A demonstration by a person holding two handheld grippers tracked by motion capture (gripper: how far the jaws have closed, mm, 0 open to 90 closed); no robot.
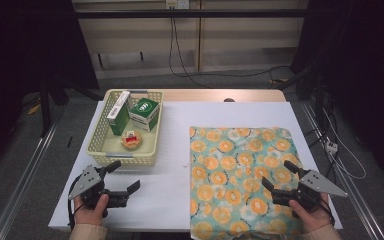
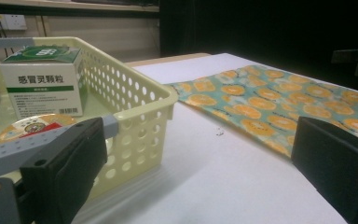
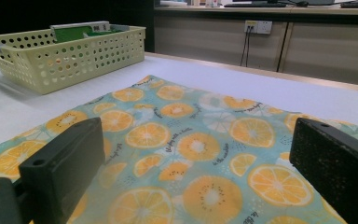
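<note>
Covering the white table [image 1: 170, 130], an orange-print cloth [image 1: 240, 175] lies under the right gripper [image 1: 279, 176], both grippers' jaws wide, empty.

A white table [image 1: 175, 150] carries the things. A yellow basket [image 1: 100, 142] with little holes sits on the left side of the table. A cloth [image 1: 240, 165] with orange slices on it lies flat on the right side. Its near edge hangs a bit over the front of the table. The basket and the cloth do not touch; bare white table shows between them. A tiny speck [image 1: 184, 164] lies just beside the cloth's left edge.
</note>
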